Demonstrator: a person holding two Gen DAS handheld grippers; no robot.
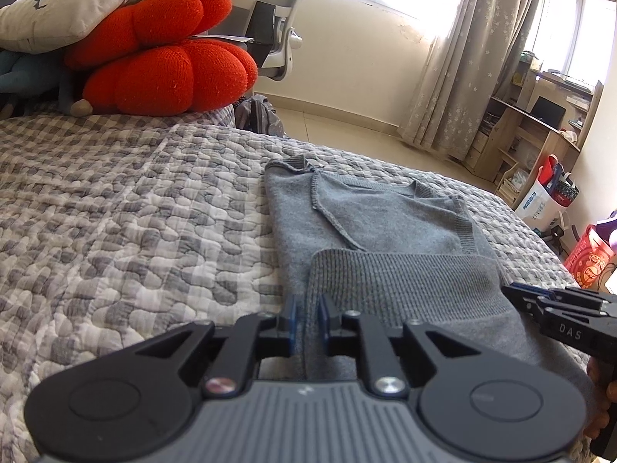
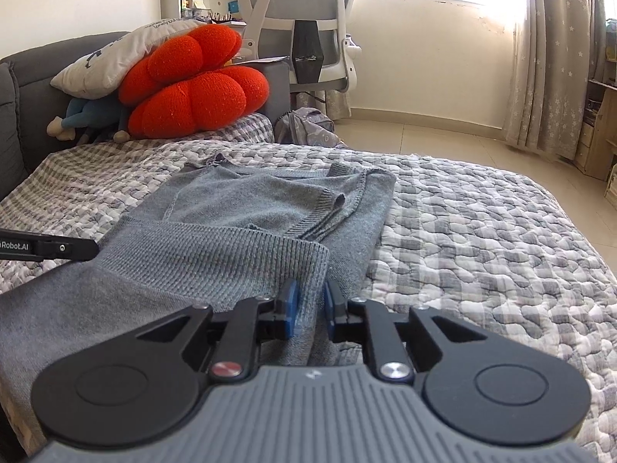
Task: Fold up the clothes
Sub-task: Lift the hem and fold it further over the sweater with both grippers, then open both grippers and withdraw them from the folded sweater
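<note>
I have the grey knitted sweater (image 1: 370, 227) on the checked quilt (image 1: 115, 208), sleeves in, hem folded toward twelve o'clock. Left gripper (image 1: 308, 320) and right gripper (image 2: 310, 308) stand slightly apart, fabric between; one fold probably remains.

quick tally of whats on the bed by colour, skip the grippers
grey: 1, the sweater
red: 1, the lobed cushion
white: 1, the printed pillow
blue: 1, the soft toy under the cushions
total: 4, all on the checked quilt
</note>
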